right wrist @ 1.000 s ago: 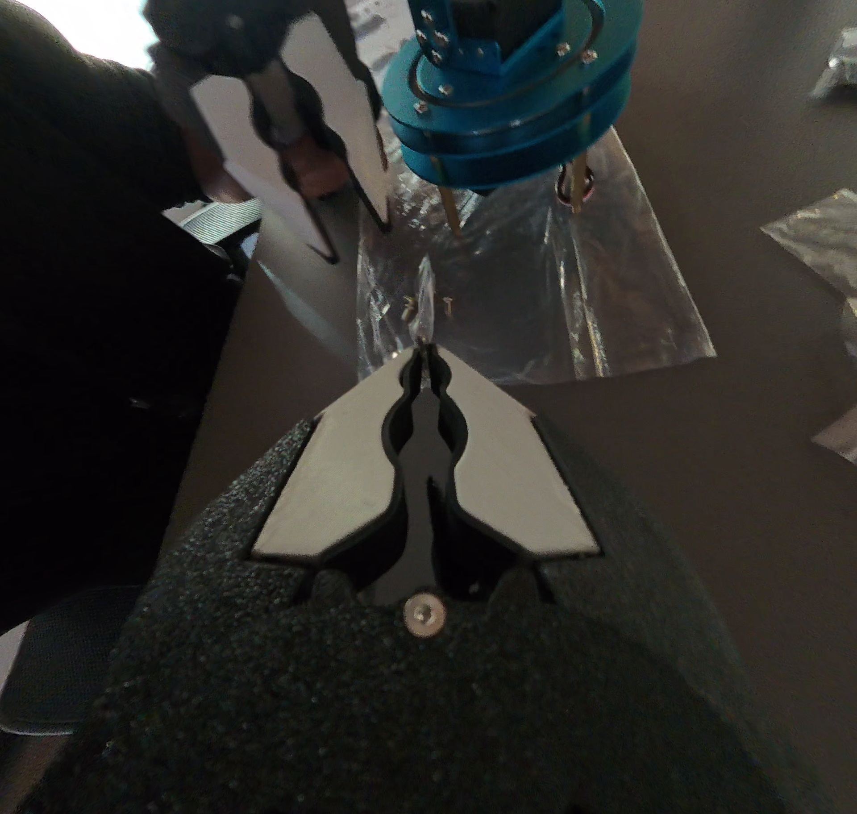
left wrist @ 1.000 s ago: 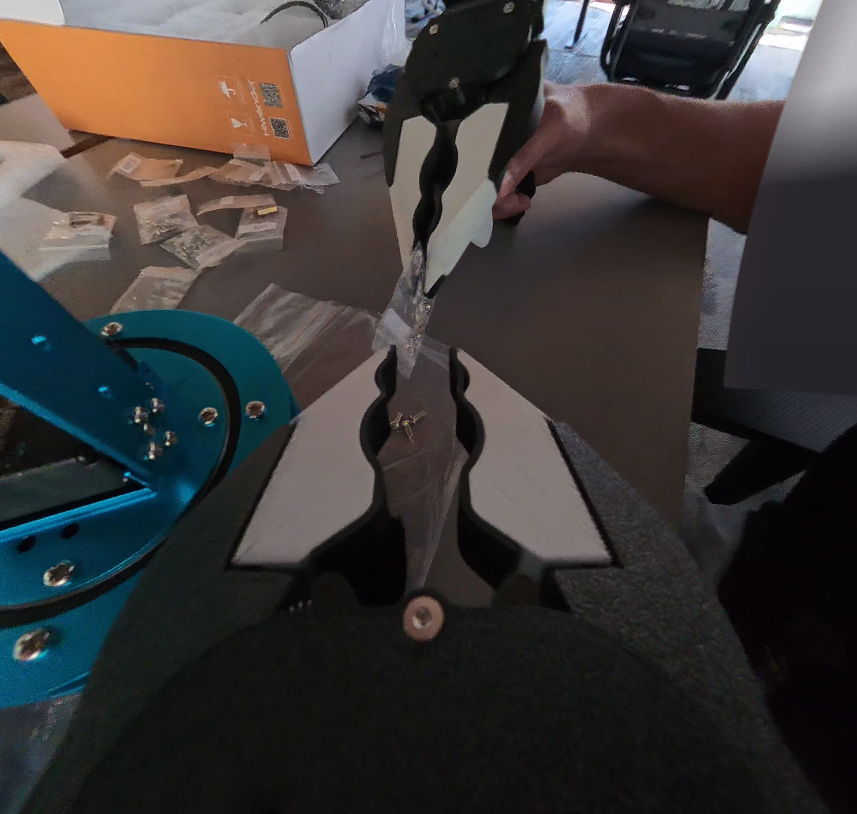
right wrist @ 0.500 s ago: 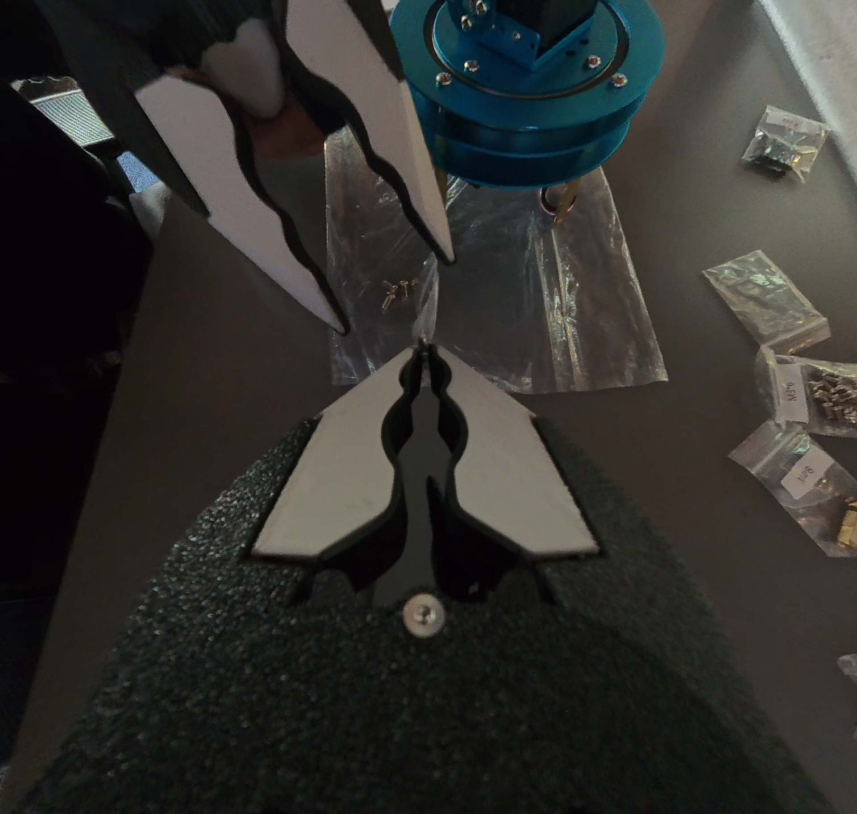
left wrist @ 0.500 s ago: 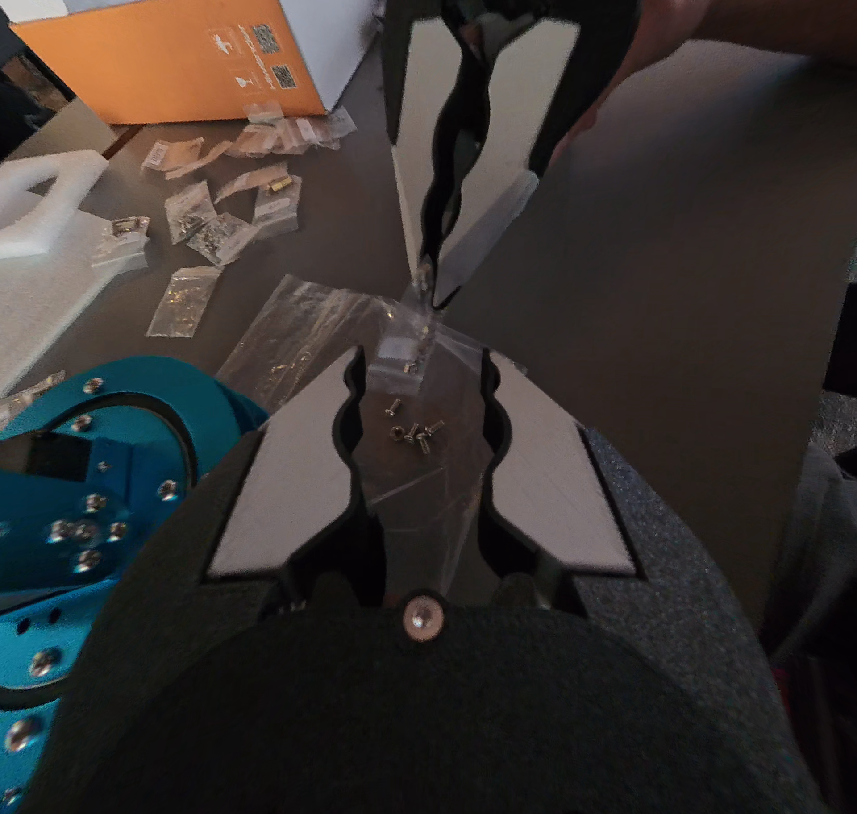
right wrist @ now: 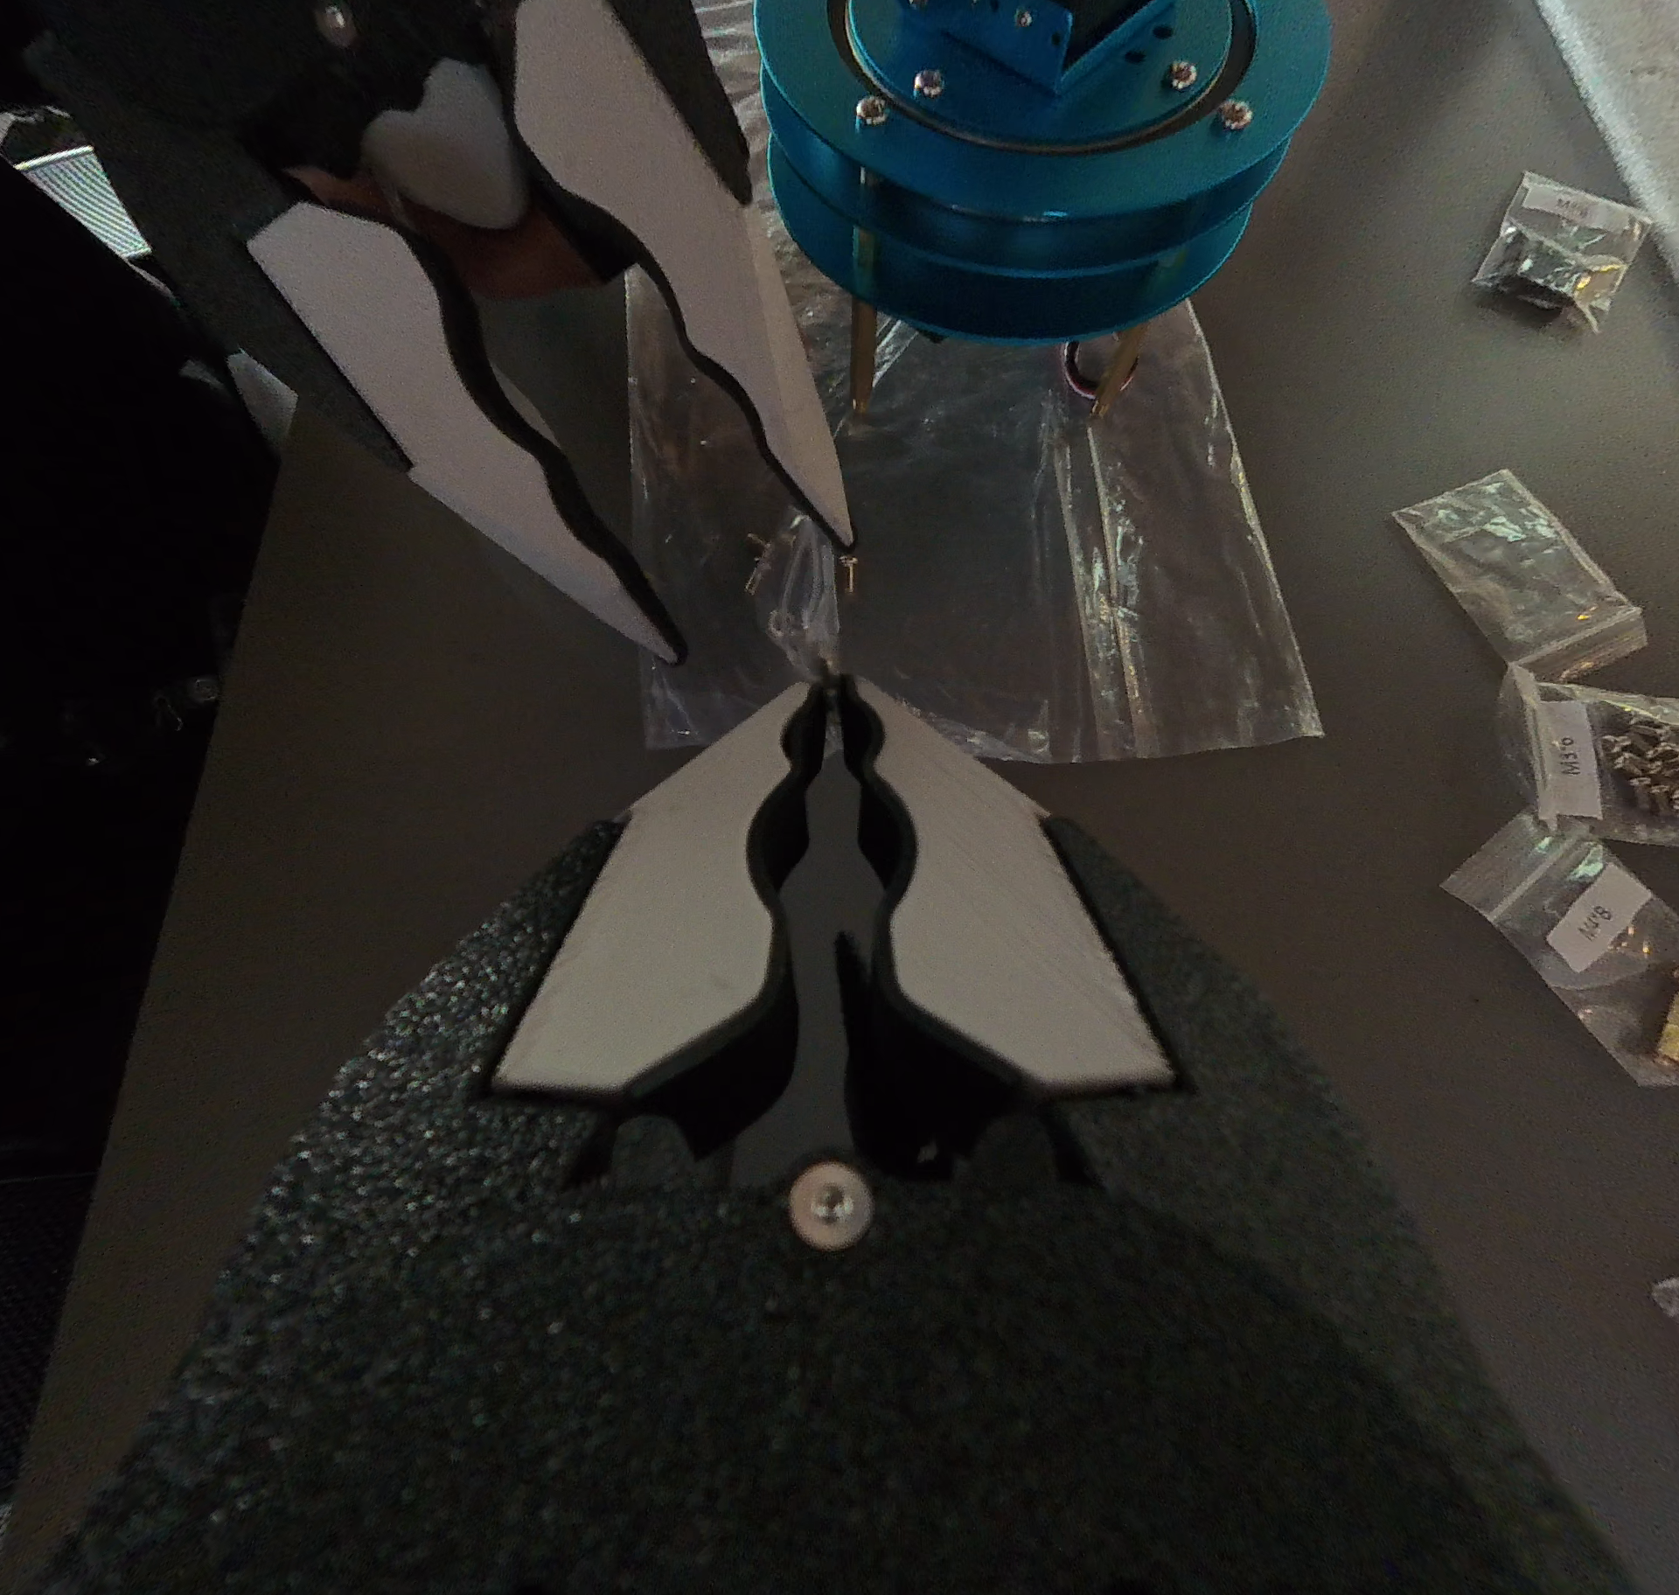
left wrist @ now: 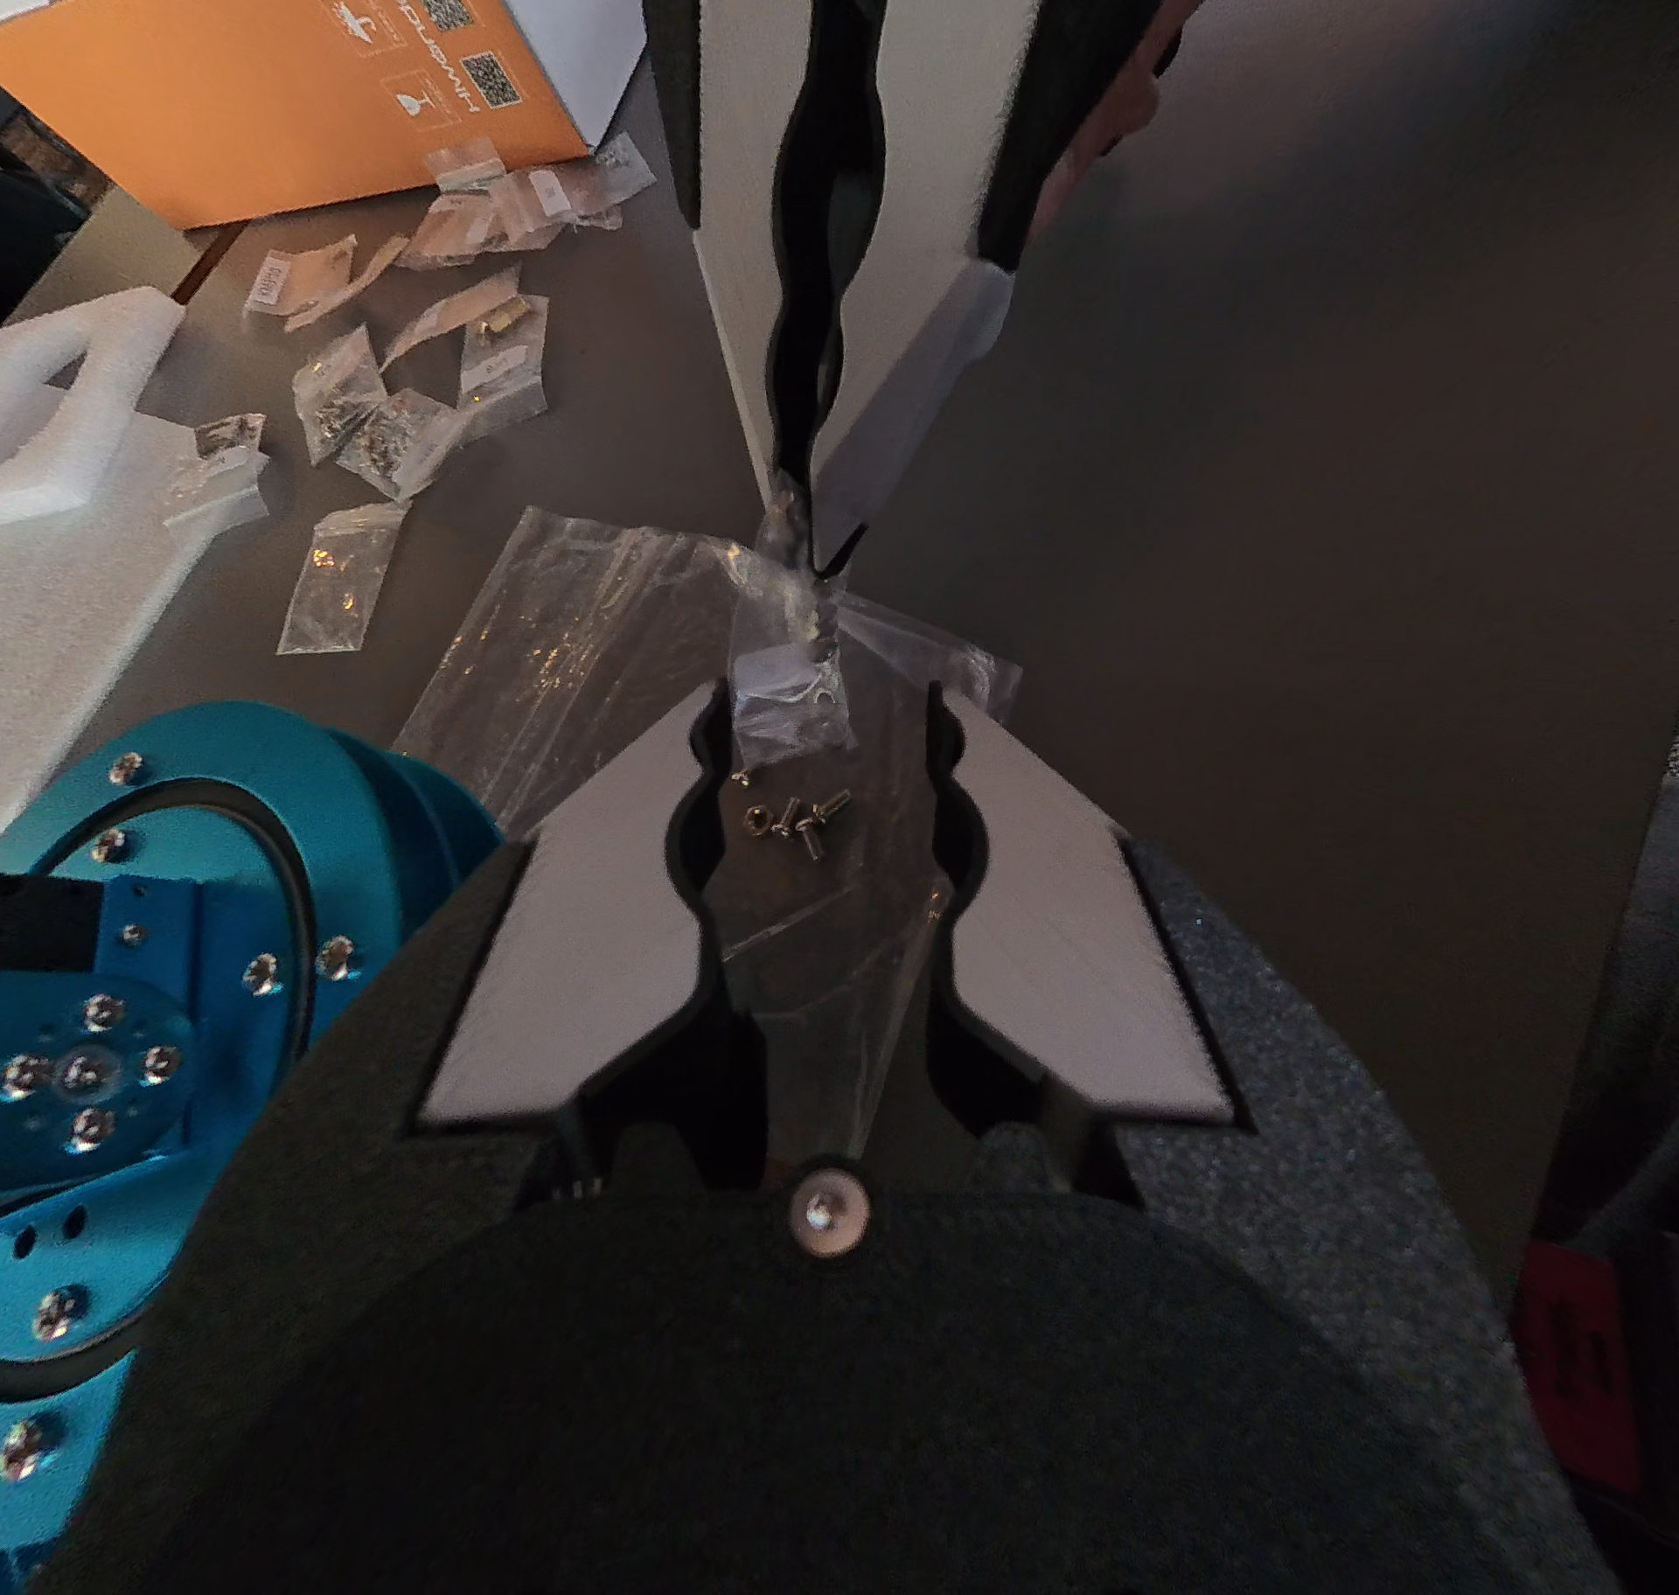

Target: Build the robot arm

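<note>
While my right gripper (right wrist: 831,688) pinches the small clear bag (left wrist: 790,634) by its top, I hold it steady; my left gripper (left wrist: 822,716), spread wide, straddles the loose screws (left wrist: 795,825) on the plastic sheet (right wrist: 1045,552), beside the blue turntable (right wrist: 1018,143).

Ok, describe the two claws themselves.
Both match: the left claw and right claw each have a black, grainy-textured body, two pointed white fingers with wavy black inner edges, and a silver screw at the base.
</note>
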The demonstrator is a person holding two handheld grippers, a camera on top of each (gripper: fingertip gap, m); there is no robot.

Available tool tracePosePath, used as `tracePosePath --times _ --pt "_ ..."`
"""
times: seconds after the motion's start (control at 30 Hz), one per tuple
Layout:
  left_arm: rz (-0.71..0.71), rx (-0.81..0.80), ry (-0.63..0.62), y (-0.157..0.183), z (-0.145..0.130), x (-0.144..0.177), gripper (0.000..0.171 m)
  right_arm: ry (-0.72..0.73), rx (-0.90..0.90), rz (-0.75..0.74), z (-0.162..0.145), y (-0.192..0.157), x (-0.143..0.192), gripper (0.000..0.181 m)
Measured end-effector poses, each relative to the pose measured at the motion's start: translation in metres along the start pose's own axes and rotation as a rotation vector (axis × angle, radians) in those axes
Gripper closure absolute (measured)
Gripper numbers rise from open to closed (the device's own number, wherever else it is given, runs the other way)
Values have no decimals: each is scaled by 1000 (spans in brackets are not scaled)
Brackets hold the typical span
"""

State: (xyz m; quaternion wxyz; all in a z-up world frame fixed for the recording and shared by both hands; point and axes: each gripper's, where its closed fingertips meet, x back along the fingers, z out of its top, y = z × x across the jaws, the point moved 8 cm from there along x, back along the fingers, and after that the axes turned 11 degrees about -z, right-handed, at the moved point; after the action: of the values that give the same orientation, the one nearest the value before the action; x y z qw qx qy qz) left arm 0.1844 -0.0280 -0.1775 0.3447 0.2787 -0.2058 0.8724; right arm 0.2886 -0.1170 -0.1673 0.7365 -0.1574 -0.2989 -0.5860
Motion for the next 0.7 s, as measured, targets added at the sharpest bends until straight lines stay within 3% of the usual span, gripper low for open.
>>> tracePosePath --times 0.4,0.57,0.7 --pt "55 -10 67 -5 5 10 136 1 -13 7 -2 1 -1 179" --pt "7 -60 -15 7 -4 -1 141 -43 -24 29 -9 1 -8 179" --pt "31 -46 15 4 2 6 141 1 0 11 -4 2 -2 179"
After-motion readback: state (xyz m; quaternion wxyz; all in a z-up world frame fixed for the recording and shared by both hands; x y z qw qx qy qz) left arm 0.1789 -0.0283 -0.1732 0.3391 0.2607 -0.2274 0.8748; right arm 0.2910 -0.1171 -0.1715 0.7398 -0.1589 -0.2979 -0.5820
